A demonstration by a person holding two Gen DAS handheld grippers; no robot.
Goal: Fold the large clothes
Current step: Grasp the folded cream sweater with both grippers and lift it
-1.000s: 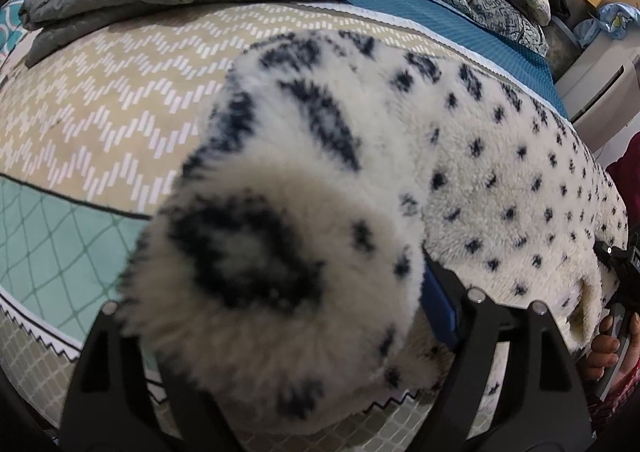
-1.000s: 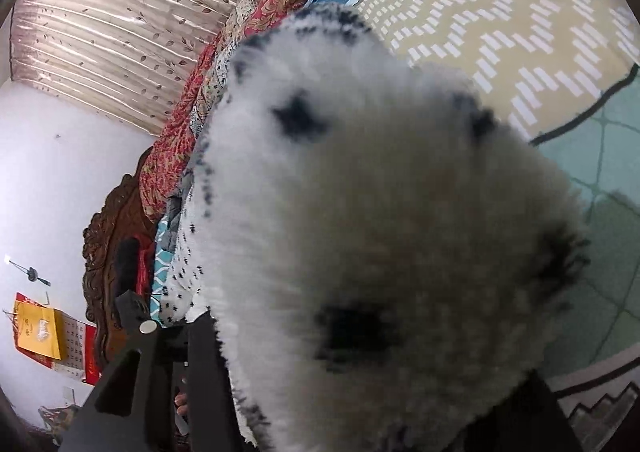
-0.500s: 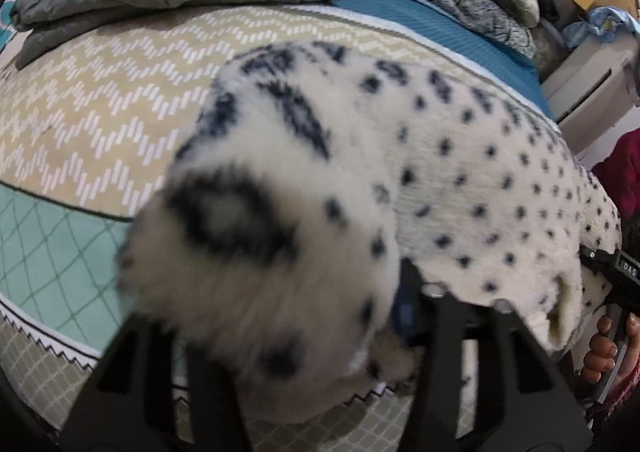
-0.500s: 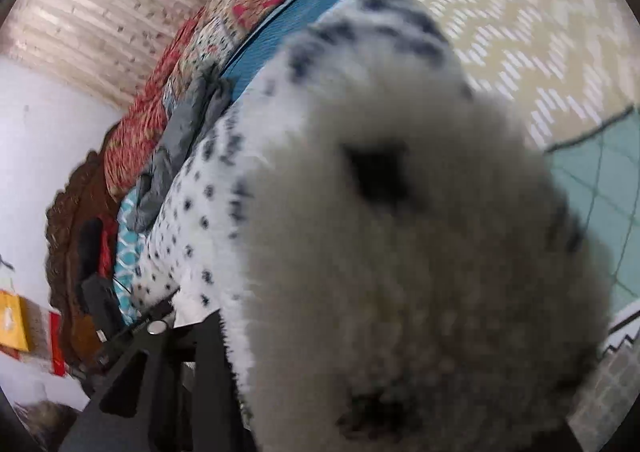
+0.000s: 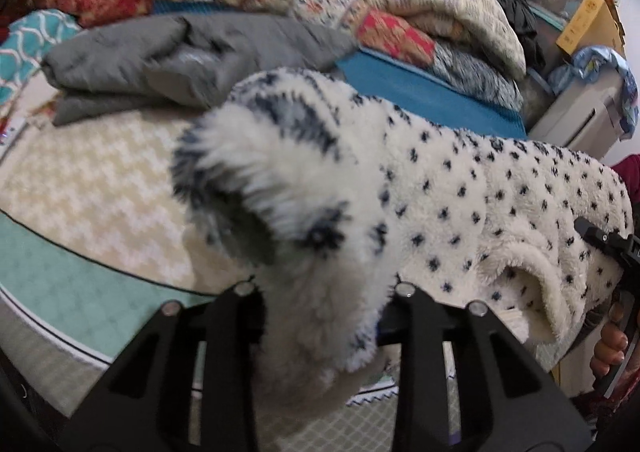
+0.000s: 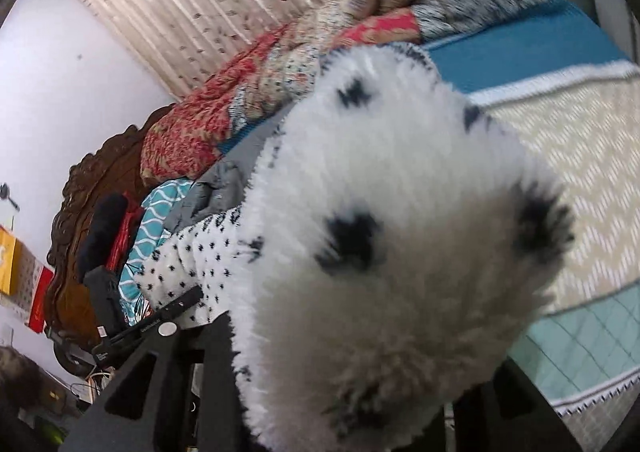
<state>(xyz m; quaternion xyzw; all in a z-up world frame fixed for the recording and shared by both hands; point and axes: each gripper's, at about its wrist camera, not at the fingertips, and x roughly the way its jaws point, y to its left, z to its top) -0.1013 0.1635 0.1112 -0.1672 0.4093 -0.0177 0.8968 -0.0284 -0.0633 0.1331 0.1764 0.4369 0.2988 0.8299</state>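
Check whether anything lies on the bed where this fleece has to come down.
Nothing visible does. Both grippers, left and right, already clamp the fleece over the cream zigzag bedspread. The grey jacket lies farther back, near the piled quilts. The bedspread under the fleece is hidden.

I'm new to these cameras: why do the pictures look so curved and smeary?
Both views are fisheye, so edges bend and dark corners show. In the left wrist view the spotted fleece garment is sharp farther off but fuzzy near the left gripper, and the grey jacket is motion-smeared. In the right wrist view the fleece fills the frame, blurred.
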